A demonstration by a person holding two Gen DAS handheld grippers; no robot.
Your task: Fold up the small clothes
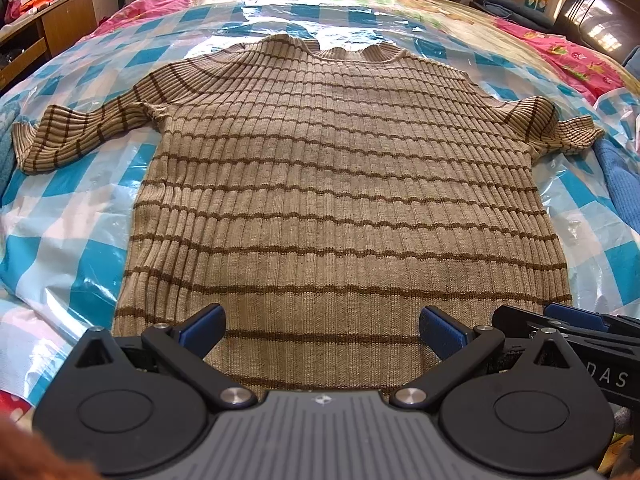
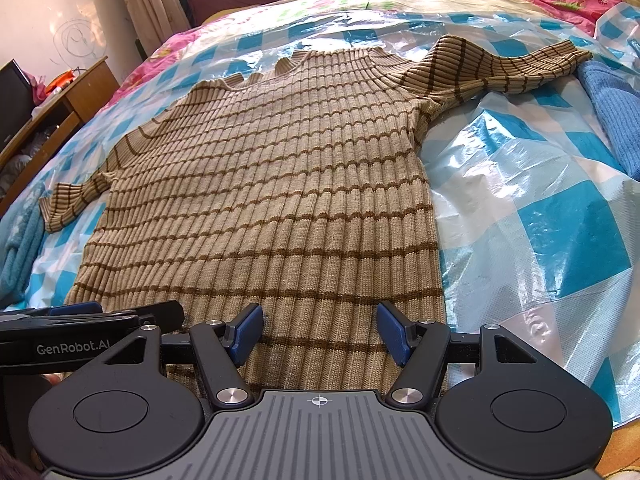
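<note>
A tan ribbed sweater with brown stripes [image 1: 340, 184] lies flat on the bed, collar away from me, both short sleeves spread out. It also shows in the right wrist view [image 2: 272, 200]. My left gripper [image 1: 322, 330] is open over the sweater's bottom hem, left of middle. My right gripper [image 2: 320, 330] is open over the hem near its right edge. The right gripper also shows at the right edge of the left wrist view [image 1: 568, 320]. The left gripper shows at the left in the right wrist view [image 2: 80, 312]. Neither holds anything.
The bed is covered by a blue and white checked plastic sheet [image 2: 540, 208]. A blue towel [image 2: 612, 112] lies by the right sleeve, a light blue cloth [image 2: 20, 248] at the left. A wooden desk [image 1: 48, 28] stands at far left.
</note>
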